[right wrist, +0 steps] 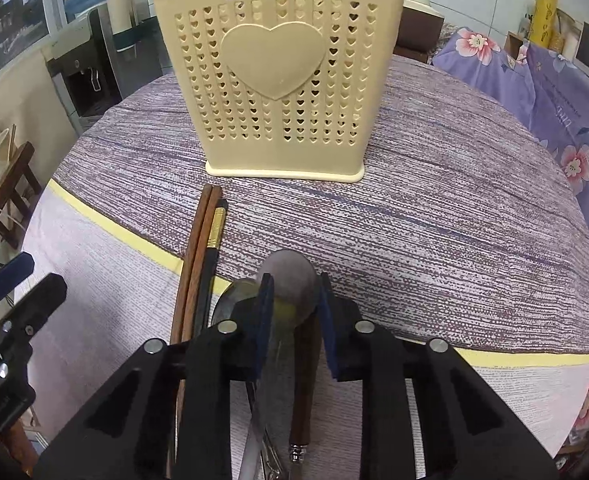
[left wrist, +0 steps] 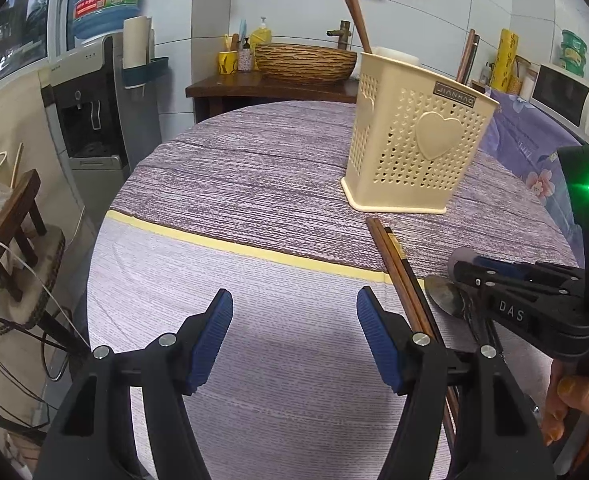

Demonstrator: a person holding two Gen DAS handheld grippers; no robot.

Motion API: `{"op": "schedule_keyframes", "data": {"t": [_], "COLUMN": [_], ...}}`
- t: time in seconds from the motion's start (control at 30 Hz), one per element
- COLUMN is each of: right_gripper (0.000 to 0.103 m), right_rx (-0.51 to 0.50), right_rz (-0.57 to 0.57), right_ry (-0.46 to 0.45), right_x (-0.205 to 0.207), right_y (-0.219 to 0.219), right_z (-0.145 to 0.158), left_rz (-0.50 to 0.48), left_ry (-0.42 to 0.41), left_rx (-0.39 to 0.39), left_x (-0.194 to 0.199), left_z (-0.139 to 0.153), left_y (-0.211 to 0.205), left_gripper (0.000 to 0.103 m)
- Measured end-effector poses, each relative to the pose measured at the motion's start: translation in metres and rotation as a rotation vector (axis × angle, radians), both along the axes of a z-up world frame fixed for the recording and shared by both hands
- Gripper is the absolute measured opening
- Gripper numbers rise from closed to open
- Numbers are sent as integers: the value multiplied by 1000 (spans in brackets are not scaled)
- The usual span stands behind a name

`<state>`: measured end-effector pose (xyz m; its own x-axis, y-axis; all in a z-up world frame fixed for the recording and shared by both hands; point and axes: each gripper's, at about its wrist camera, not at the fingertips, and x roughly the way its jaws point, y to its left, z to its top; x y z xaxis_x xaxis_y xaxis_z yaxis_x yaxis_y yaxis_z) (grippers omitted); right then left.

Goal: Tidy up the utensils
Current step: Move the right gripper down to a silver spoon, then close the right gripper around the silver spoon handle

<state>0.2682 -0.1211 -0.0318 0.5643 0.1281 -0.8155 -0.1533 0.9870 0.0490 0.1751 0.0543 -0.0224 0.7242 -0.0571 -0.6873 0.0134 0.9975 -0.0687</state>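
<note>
Left wrist view: left gripper (left wrist: 294, 336) hovers over the cloth-covered table (left wrist: 254, 184), its blue-padded fingers (left wrist: 210, 340) spread wide with nothing between them. Chopsticks (left wrist: 398, 268) lie just beside the right-hand finger, pointing toward the cream utensil holder (left wrist: 414, 140), which stands upright farther back with more chopsticks rising from it. Right gripper (left wrist: 470, 276) enters from the right edge, low over a metal spoon (left wrist: 446, 296).

Right wrist view: right gripper (right wrist: 294, 304) has its fingers (right wrist: 266, 320) drawn narrow around the bowl of a grey spoon (right wrist: 294, 280) with a wooden handle; whether the pads actually press it cannot be told. Metal spoon (right wrist: 230, 300) lies just left of it, and the chopsticks (right wrist: 198, 256) left again. Utensil holder (right wrist: 282, 80) stands directly ahead.
</note>
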Motion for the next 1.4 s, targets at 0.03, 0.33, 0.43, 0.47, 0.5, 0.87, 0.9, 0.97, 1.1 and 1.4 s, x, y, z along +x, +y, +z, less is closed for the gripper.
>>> {"op": "schedule_keyframes", "data": {"t": [0.03,0.33,0.43,0.47,0.5,0.87,0.9,0.97,1.1,1.4], "right_gripper": [19,40,68,68,68,50,50,39,37,37], "right_rx": [17,35,35,28,23,-70,-68,-69,-57,99], "right_rz": [-2,-2,-13,-10,-4,-65,-66,-64,-63,-51], "right_ry": [1,-21,-56,-59,-56,57,59,55,49,-1], "right_x": [-1,-4,-7,-6,-6,11,11,10,7,-7], "right_y": [-3,-9,-8,-6,-3,27,28,30,28,-2], "right_z": [1,6,14,17,18,-5,-6,-5,-5,11], "left_rz": [-4,-24,-22,-20,-18,-11,-11,-10,-15,-39], "left_ry": [0,3,2,2,2,10,10,11,10,19], "left_rx": [2,-3,-3,-6,-8,-25,-28,-33,-39,-34], "left_x": [0,-2,-2,-3,-3,-5,-5,-5,-5,-7], "left_z": [0,0,1,1,1,-5,-6,-7,-7,-8], "left_y": [-2,-12,-11,-10,-10,5,7,10,12,2], "left_gripper": [64,64,65,65,65,66,66,66,66,66]}}
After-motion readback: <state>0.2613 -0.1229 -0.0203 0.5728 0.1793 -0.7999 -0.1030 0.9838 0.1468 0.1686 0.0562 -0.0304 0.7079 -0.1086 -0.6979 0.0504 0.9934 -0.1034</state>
